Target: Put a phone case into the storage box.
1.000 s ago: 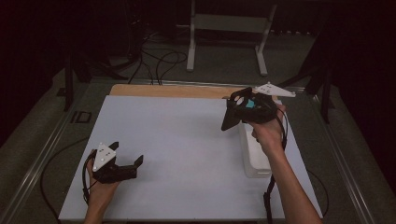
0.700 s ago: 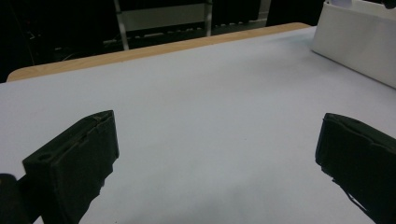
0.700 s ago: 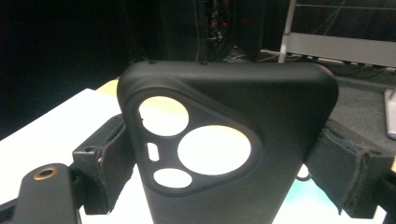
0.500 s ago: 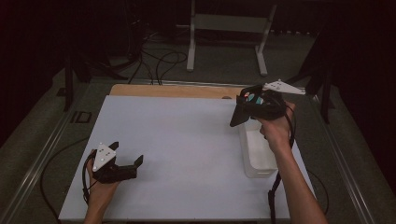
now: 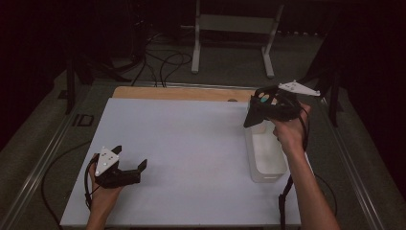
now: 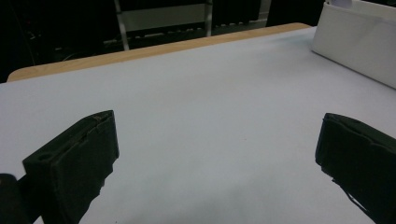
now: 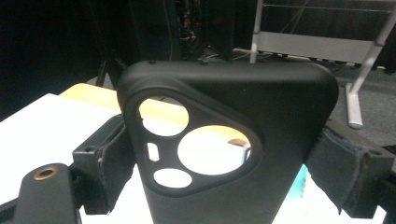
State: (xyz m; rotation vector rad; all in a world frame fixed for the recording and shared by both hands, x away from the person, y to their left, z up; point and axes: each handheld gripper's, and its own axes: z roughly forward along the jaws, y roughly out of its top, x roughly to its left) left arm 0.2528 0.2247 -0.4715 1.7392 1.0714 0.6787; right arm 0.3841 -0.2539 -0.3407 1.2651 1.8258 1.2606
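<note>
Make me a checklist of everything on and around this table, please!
Surface: white table top with a wooden strip along the far edge.
Job's things: black phone case with camera cut-outs; clear plastic bin at the table's right side.
Clutter: nothing seen.
Grippers: right gripper shut on the phone case, held above the bin's far end; left gripper open, low over the near left of the table.
Cables: one trails from each gripper; more lie on the floor beyond.
Surroundings: dark room, white metal stand behind the table.

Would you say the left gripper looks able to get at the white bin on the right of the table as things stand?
Probably yes: the left gripper is open, and only bare table lies between it and the white bin. The right gripper, holding a black phone case, hovers above the bin's far end.
</note>
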